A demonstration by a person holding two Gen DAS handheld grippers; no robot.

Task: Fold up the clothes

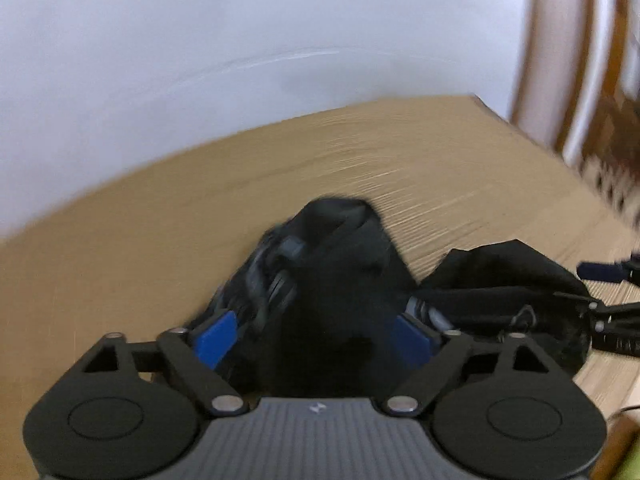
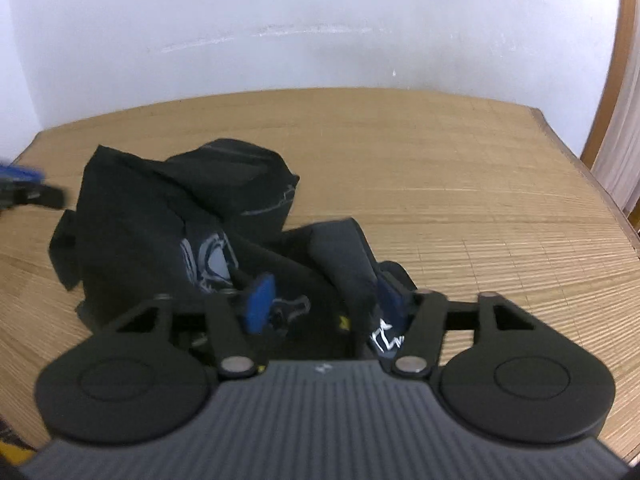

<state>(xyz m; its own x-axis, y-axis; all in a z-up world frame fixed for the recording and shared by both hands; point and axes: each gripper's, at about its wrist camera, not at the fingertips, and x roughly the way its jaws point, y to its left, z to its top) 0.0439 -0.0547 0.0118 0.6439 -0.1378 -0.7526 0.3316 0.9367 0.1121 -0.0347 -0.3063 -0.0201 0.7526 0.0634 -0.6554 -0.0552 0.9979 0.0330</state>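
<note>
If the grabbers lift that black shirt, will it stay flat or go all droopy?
Probably droopy: the black shirt already lies crumpled in soft folds on the mat. It likely won't slide much, since the mat looks ribbed.

Woven bamboo mat (image 2: 460, 184), white wall (image 2: 300, 20) behind, wooden frame (image 2: 616, 60) right.

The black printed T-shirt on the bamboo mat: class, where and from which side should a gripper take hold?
Grip a raised ridge of the black printed T-shirt, best the fold standing between the right gripper fingers, coming from above. The crumpled heap offers upstanding folds; flat edges hug the bamboo mat.
</note>
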